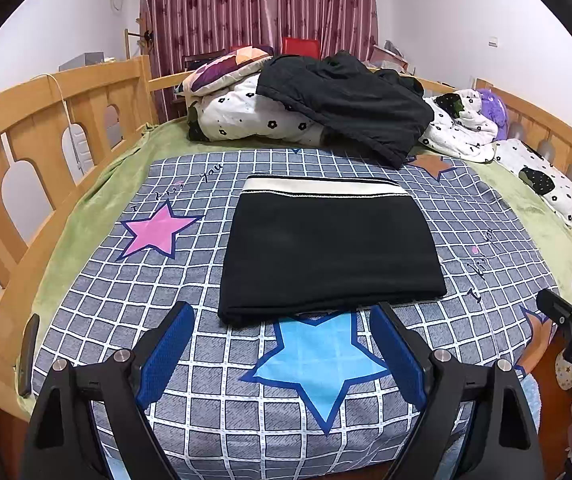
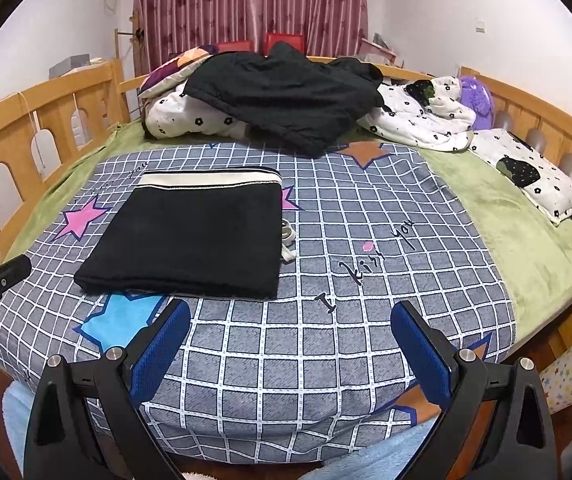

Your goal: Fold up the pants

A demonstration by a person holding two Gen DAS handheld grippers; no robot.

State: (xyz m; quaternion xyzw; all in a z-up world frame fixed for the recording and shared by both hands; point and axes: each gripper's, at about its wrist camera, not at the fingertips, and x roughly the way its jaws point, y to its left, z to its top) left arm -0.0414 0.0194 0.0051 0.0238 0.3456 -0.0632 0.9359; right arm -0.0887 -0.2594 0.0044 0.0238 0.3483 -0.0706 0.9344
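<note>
Both jaws stand apart and empty, left gripper [image 1: 282, 354] and right gripper [image 2: 290, 350] hovering off the checked sheet's [image 1: 486, 236] near edge, where the folded black pants [image 1: 326, 256] lie flat.

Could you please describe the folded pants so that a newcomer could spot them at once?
On the wooden-railed bed, find the grey checked sheet with stars. The folded pants lie flat on it, a neat black rectangle with a cream band, unlike the crumpled black garment behind.
</note>
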